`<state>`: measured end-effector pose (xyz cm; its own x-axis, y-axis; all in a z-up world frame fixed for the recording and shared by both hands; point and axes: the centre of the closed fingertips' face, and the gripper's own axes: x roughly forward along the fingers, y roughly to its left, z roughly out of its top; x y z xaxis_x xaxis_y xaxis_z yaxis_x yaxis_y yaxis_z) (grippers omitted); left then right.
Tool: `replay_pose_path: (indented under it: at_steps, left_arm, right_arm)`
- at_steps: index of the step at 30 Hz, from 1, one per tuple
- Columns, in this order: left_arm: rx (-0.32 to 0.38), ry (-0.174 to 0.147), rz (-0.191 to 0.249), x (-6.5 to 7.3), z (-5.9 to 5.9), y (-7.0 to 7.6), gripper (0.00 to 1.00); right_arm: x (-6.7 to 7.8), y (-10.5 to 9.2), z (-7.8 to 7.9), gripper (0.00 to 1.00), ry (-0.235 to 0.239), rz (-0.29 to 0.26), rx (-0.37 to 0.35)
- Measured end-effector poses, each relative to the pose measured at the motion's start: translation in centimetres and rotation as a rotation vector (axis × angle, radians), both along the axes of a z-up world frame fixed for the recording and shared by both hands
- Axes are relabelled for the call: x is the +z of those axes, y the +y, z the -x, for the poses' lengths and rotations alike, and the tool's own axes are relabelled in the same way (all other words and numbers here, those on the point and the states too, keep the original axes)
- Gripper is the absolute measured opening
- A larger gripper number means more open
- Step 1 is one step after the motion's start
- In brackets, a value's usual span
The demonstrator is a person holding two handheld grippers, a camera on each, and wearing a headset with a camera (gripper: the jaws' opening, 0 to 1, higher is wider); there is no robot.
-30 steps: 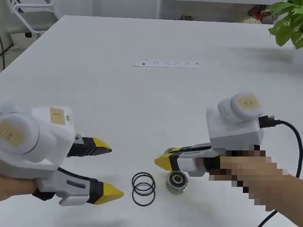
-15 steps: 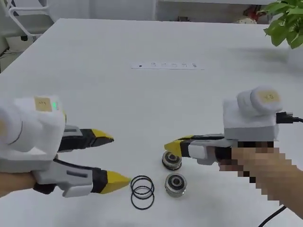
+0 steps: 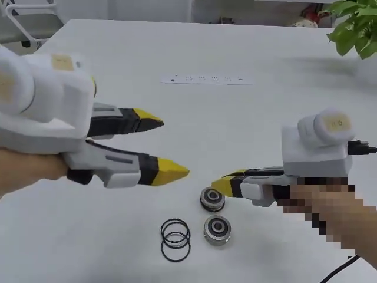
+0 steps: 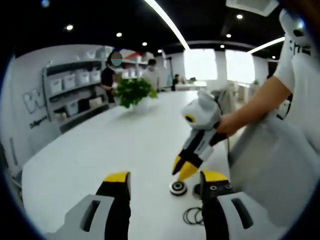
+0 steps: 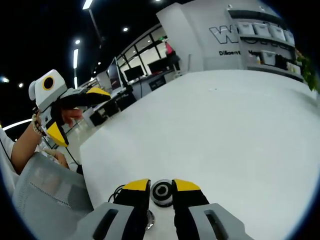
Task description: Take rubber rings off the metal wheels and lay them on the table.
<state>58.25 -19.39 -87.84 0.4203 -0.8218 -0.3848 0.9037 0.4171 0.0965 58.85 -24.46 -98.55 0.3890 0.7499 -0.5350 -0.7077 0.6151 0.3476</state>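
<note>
Table (image 3: 247, 47): white, wide, beneath the fingers (image 3: 168, 168).
Shelving (image 4: 75, 85): bins, far beyond the fingers.
Ceiling lights (image 4: 165, 22): strips, spots overhead.
Windows (image 4: 215, 65): bright.

Bright, even overhead light, soft shadows; claw views bend at edges, slightly blurred.

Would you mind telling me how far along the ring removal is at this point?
Done: several black rubber rings already lie overlapping on the table, beside the nearer wheel. In hand: the right gripper has its tips at the farther wheel, grip unclear; the left gripper hangs open above the table. Left: whether either wheel carries more rings is too small to tell.
</note>
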Motion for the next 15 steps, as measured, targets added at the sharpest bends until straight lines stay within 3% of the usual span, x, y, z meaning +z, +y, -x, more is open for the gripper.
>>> replay_pose_path:
  at_steps: [3, 6, 11, 15]
  left_arm:
    - [-0.014, -0.008, 0.031, 0.5, -1.1, -1.4, 0.56]
    - [-0.011, -0.018, 0.034, 0.1, -2.1, -2.3, 0.55]
    - [0.01, -0.01, 0.014, -2.3, -3.3, -3.7, 0.53]
    - [0.017, -0.015, 0.008, -4.5, -2.7, -4.1, 0.48]
  right_arm:
    - [-0.4, -0.3, 0.0, 0.16, -0.002, 0.022, 0.004]
    - [-0.6, -0.6, -0.2, 0.16, 0.0, 0.03, 0.004]
    - [-1.2, -1.0, 0.0, 0.17, 0.014, 0.057, 0.007]
    - [-1.9, -1.4, 0.1, 0.17, 0.018, 0.087, 0.019]
